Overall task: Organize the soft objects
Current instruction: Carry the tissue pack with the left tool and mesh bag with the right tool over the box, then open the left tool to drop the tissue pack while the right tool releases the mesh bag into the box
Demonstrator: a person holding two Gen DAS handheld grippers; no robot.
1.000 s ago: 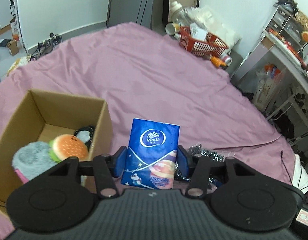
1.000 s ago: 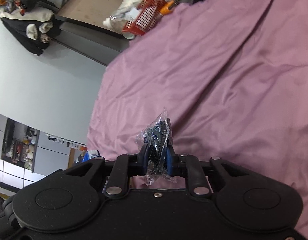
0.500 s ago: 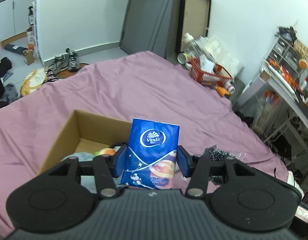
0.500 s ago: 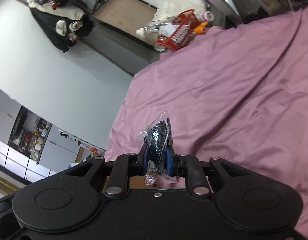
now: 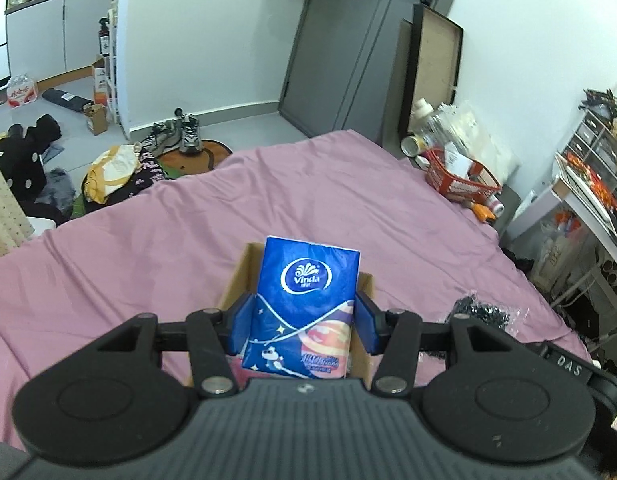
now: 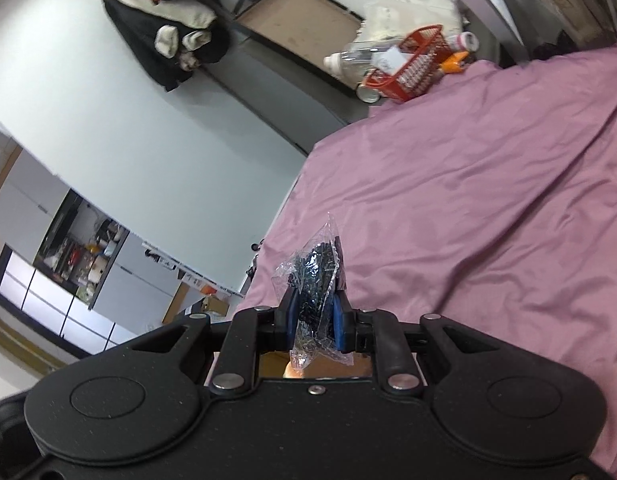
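Observation:
My left gripper (image 5: pixel 302 322) is shut on a blue Vinda tissue pack (image 5: pixel 306 304), held upright above the pink bed sheet (image 5: pixel 188 248). Directly behind and below the pack lies the cardboard box (image 5: pixel 244 276); the pack and gripper hide its inside. In the right wrist view my right gripper (image 6: pixel 314 320) is shut on a clear plastic bag with a black item (image 6: pixel 314 276), held over the sheet (image 6: pixel 488 200). That same bag (image 5: pixel 484 312) shows at the right of the left wrist view, beside the right gripper's body.
A red basket (image 5: pixel 456 180) with bottles and cans sits past the bed's far right corner. Shelves and a desk (image 5: pixel 588 200) line the right side. Shoes and clothes (image 5: pixel 120 164) lie on the floor beyond the bed's far left edge, near a grey door (image 5: pixel 348 48).
Both grippers rose with their loads. In the left wrist view the box slid from the left to right behind the tissue pack, and its plush toys dropped out of sight.

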